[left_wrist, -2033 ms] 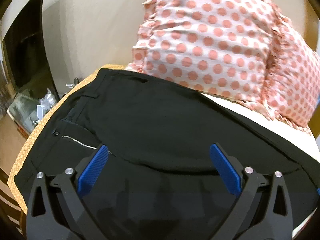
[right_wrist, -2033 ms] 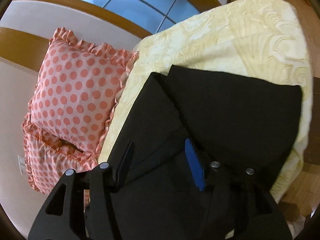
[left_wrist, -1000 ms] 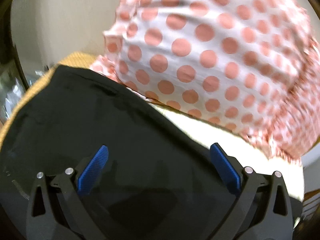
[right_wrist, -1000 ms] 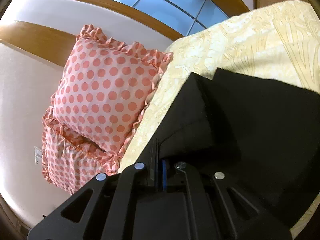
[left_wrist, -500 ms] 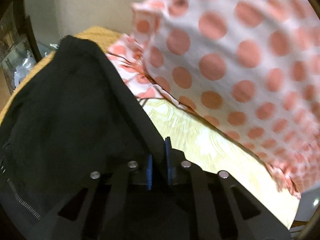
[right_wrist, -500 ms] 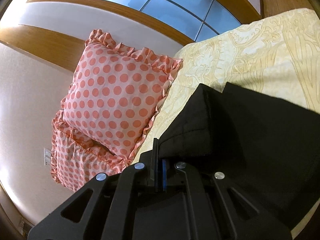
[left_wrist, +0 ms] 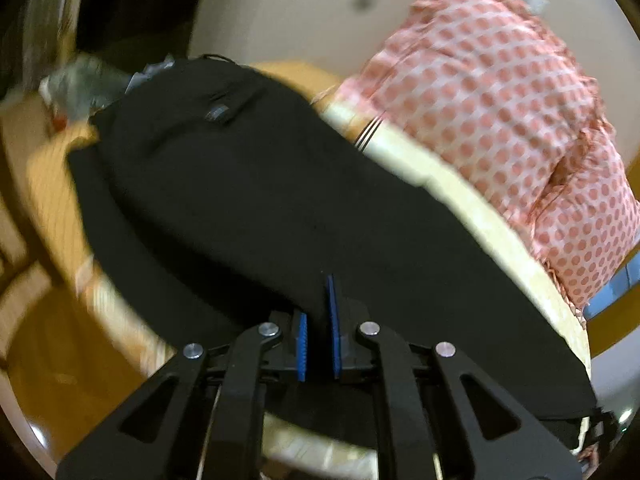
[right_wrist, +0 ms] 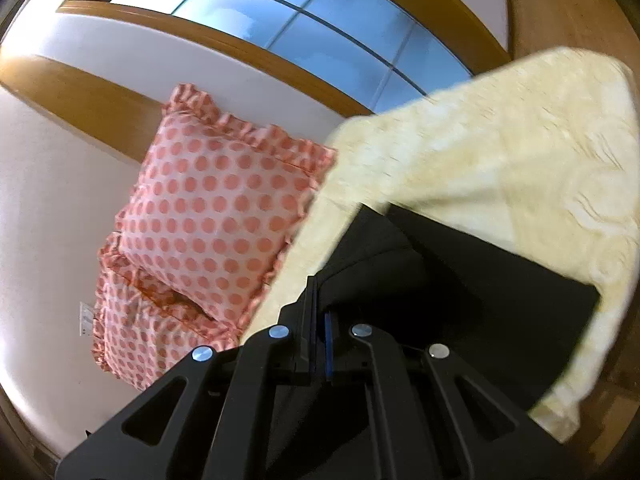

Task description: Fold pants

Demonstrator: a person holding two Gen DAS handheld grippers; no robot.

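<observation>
The black pants [left_wrist: 256, 200] lie across a cream patterned bedspread [right_wrist: 500, 168], with the waistband and a button toward the far left in the left wrist view. My left gripper [left_wrist: 318, 320] is shut on an edge of the pants and holds the cloth lifted. My right gripper [right_wrist: 318, 320] is shut on another edge of the pants [right_wrist: 460, 292], and the cloth drapes from it over the bed. The pinched cloth hides the blue pads in part.
Two pink polka-dot pillows [left_wrist: 500, 92] lean on the wall at the head of the bed; they also show in the right wrist view [right_wrist: 216, 216]. A window [right_wrist: 280, 20] sits above. Clutter [left_wrist: 76, 80] lies beyond the bed's left edge. Wooden floor lies beyond the bed's edges.
Both grippers went from open to shut on the pants. The left one has since lifted and swung back, so more of the pants and bed show. The right one has risen a little.
</observation>
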